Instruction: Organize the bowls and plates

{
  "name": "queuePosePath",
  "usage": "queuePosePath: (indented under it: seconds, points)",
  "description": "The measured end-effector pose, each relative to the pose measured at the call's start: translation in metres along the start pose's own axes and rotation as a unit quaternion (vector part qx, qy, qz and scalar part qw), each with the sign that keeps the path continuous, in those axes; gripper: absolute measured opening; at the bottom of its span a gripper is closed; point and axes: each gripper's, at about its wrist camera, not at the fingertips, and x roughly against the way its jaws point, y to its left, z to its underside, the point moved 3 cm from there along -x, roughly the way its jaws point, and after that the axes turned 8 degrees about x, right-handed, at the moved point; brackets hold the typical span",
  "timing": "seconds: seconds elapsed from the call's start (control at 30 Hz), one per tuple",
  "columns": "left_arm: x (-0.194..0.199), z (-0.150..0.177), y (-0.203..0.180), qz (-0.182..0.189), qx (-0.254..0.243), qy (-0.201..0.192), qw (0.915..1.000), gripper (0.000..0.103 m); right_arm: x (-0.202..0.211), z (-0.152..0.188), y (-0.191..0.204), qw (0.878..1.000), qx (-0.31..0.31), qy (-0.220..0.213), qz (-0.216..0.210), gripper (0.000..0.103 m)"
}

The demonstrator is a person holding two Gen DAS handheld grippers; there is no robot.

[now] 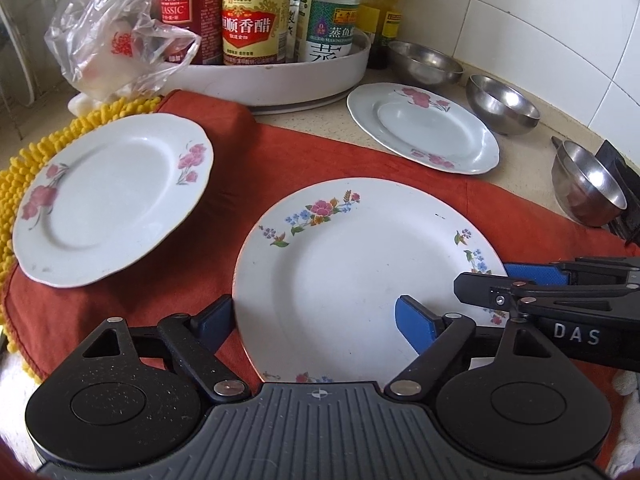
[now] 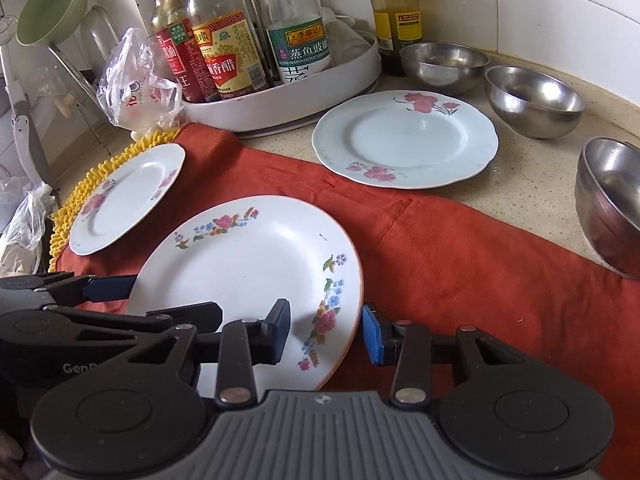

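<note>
A white plate with multicoloured flowers [image 1: 340, 272] [image 2: 248, 264] lies on the red cloth [image 1: 320, 160], nearest to me. My left gripper [image 1: 316, 326] stands open across its left rim, one finger outside the edge and the blue pad over the plate. My right gripper [image 2: 326, 332] is open across the right rim, with one pad above the plate and the blue pad just outside the edge. Neither pair of pads presses on the plate. Two pink-flowered plates lie apart, one on the yellow mat at left [image 1: 112, 200] [image 2: 128, 196], one at back right [image 1: 424, 128] [image 2: 404, 140].
Three steel bowls [image 2: 444, 62] [image 2: 534, 100] [image 2: 612, 200] stand along the right side of the counter by the tiled wall. A white tray [image 1: 280, 76] of sauce bottles sits at the back. A crumpled plastic bag [image 1: 116, 40] lies at back left.
</note>
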Motion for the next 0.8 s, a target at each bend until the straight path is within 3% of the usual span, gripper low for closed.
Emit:
queuePosePath:
  seconds: [0.1,0.23,0.8]
  points:
    - [-0.007,-0.003,-0.003,-0.001,-0.022,-0.007,0.9997,0.091,0.000,-0.001,-0.002,1.000,-0.008,-0.001,-0.005,0.040]
    - [-0.005,-0.006,-0.002,0.000,-0.007,-0.002,1.0000,0.088,0.003,0.001,0.000,1.000,-0.001,-0.001,0.000,0.040]
    - [0.015,0.008,-0.026,0.048,-0.029,0.003,0.9984,0.089,0.036,0.019,-0.015,0.998,-0.043,0.003,0.040,0.040]
